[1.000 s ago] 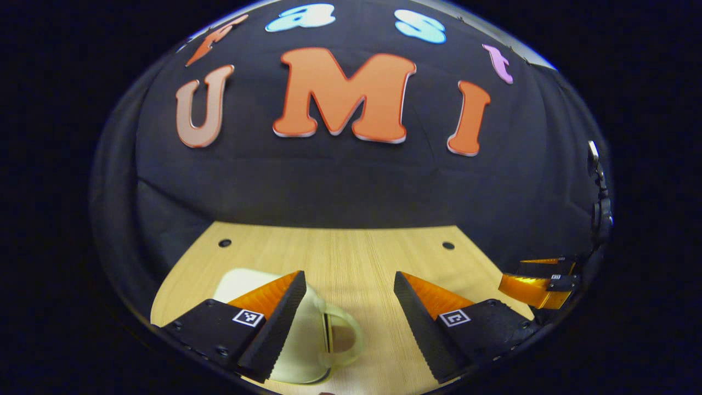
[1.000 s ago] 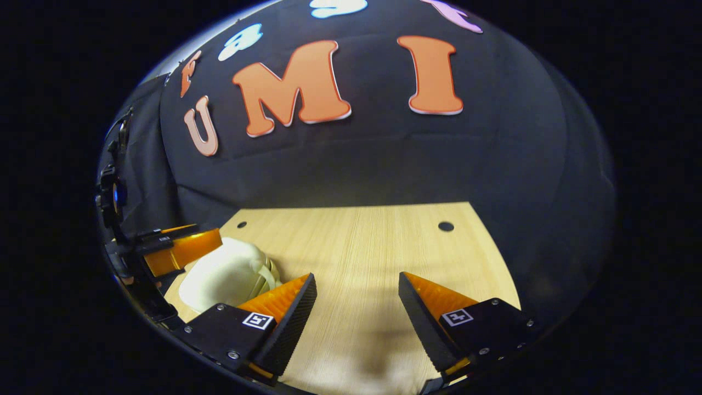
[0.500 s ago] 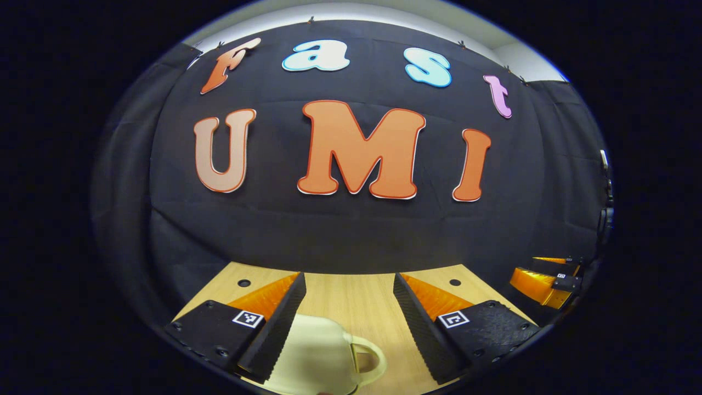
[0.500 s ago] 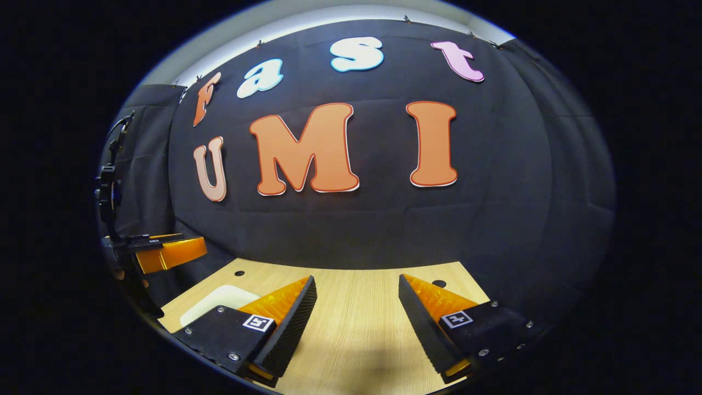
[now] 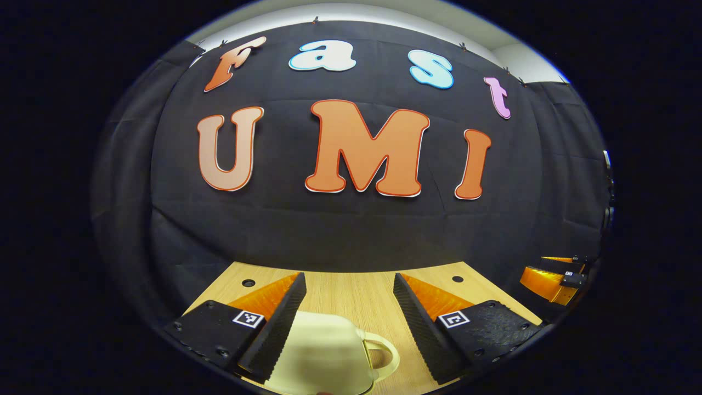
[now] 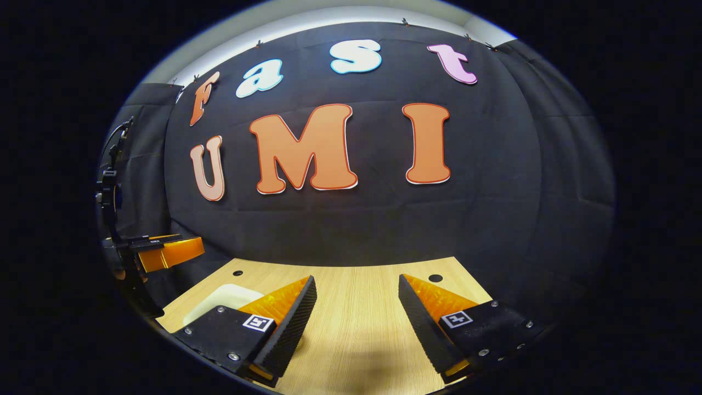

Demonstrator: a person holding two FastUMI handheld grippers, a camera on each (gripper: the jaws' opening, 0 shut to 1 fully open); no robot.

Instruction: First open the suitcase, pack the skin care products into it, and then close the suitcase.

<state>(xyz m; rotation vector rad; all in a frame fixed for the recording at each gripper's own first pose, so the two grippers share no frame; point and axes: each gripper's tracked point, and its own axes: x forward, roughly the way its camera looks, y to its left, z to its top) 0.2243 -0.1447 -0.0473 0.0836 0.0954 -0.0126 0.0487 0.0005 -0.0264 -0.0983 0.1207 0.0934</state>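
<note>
A small cream suitcase with a looped handle lies closed on the wooden table, low in the left gripper view, just below and between the fingers. My left gripper is open above it, touching nothing. In the right gripper view the suitcase peeks out behind the left finger. My right gripper is open over bare table. The left gripper appears at that view's left edge, and the right gripper at the left gripper view's right edge. No skin care products are in view.
The wooden table has small round holes near its far edge. The black cloth wall stands close behind the table and wraps around both sides.
Both views tilted up from the table toward the wall over the last second. The suitcase slid lower in both views. Both grippers stayed open.
</note>
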